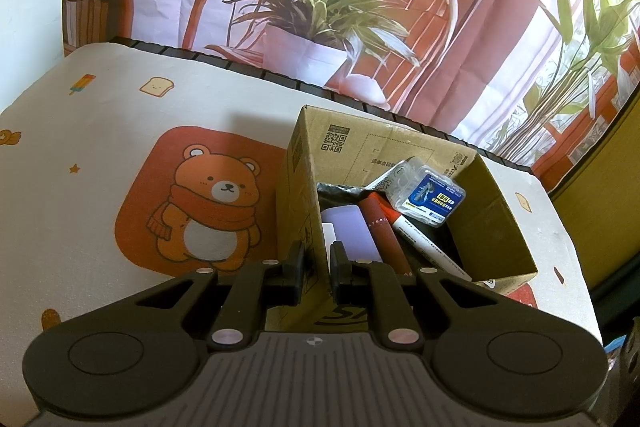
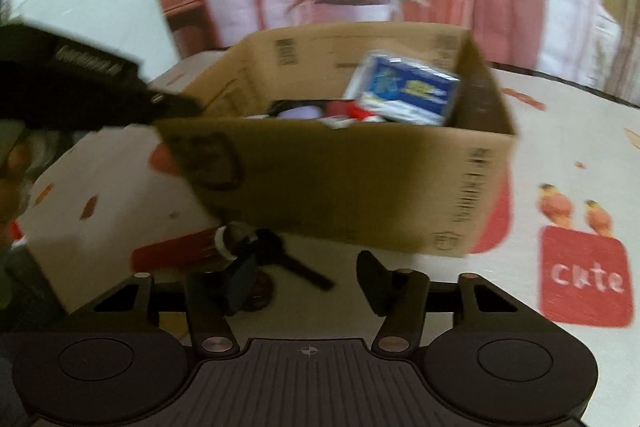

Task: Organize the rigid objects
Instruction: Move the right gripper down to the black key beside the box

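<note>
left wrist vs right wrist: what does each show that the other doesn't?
Left wrist only: the bear print on the mat, and the left gripper shut on the cardboard box's near wall, seen up close.

Right wrist only: a dark tool, blurred, lying on the mat in front of the box, the "cute" print, and the right gripper with nothing between its pads.

Both: the cardboard box and the blue-labelled case inside it.

Box (image 1: 304,163): matt brown corrugated cardboard. Case (image 1: 430,193) inside it: clear glossy plastic with printed paper insert. Mat (image 1: 80,131): smooth, matt, cartoon-printed; grippers' fingers (image 1: 295,267) matt black plastic.
</note>
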The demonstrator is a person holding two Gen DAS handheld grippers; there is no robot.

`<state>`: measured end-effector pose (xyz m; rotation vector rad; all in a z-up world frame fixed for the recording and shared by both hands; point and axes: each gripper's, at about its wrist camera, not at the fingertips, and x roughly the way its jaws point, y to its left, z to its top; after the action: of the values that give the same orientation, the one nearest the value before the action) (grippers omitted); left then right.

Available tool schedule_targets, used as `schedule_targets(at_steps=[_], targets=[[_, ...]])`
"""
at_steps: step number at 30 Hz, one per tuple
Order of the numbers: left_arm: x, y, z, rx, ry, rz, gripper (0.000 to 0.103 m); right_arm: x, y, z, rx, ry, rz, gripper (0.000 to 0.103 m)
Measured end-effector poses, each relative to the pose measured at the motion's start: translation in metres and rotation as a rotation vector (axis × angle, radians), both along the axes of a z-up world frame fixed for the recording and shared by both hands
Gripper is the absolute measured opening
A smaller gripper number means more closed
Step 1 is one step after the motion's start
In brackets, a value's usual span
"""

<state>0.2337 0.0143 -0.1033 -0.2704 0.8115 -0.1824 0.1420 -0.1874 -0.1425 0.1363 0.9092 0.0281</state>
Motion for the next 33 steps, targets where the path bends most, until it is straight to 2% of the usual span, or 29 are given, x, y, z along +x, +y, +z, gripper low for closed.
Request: schedule_targets(at_steps=[6, 11, 13, 15, 33], targets=[[0.0, 0.0, 0.0, 0.0, 0.0, -0.001, 0.014, 0.011, 0.022, -0.009, -0.001, 0.024, 0.119, 0.038], [0.0, 0.0, 0.0, 0.0, 0.0, -0.001, 0.014, 0.017, 0.033, -0.014, -0.034, 0.035, 0.165, 0.037], [0.0, 0.0, 0.0, 0.0, 0.0, 0.0, 0.014, 0.016, 0.034, -0.013, -0.046, 0.038, 0.172, 0.033], [0.0, 0.0, 0.0, 0.0, 0.0, 0.0, 0.014, 0.014, 0.032, -0.012, -0.052, 0.037, 0.164, 0.028], [-0.001, 0.001, -0.001, -0.004, 0.001, 0.0, 0.014, -0.01, -0.007, -0.005, -0.105, 0.089, -0.001, 0.028]])
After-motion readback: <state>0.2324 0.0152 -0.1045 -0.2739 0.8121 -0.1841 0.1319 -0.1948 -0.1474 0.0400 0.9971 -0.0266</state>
